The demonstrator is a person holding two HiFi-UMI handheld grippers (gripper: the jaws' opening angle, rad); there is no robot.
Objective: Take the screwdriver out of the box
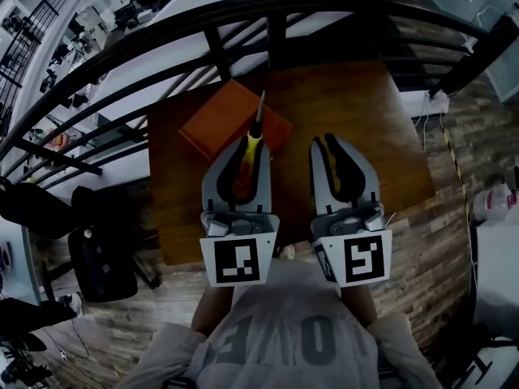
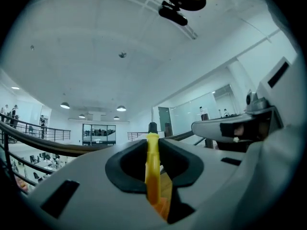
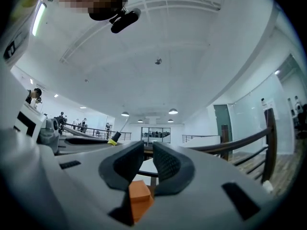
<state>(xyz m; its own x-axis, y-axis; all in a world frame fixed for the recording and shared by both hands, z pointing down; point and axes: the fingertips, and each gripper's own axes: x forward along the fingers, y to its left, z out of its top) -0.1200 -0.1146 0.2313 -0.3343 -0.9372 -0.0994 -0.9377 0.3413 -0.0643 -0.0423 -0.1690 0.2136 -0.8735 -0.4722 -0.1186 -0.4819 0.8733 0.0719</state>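
Observation:
In the head view my left gripper is shut on the screwdriver by its yellow and orange handle. The metal shaft points away over the orange box, which lies on the wooden table with its lid down. The left gripper view shows the yellow handle upright between the pads of the left gripper. My right gripper hangs beside it to the right. Its jaws stand a narrow gap apart with nothing between the pads. Both grippers are held above the table.
A dark curved railing runs just beyond the table's far edge, with a lower floor behind it. A black office chair stands to the left of the table. A white power strip and cable lie on the floor at the right.

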